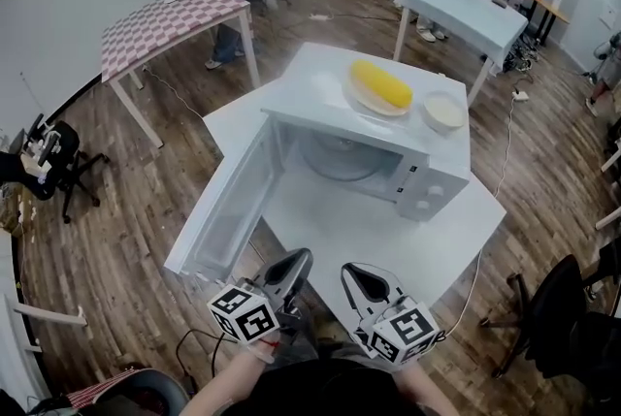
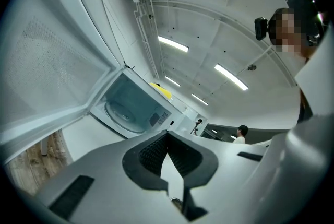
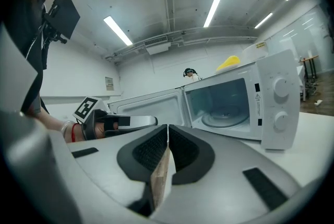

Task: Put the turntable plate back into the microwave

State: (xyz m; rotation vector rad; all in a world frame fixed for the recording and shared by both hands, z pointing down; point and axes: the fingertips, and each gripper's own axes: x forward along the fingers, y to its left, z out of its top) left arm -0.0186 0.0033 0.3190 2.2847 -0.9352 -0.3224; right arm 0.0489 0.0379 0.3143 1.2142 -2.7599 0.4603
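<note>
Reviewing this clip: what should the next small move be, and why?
Probably bring the left tongs to the open door and push it shut: the turntable plate already lies inside the microwave, and the right tongs, like the left, are closed and empty.

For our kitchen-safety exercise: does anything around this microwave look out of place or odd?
Only mildly: a corn cob on a dish and a bowl sit on top of the microwave, whose door stands wide open. The turntable plate lies flat inside; nothing looks spilled or broken.
</note>
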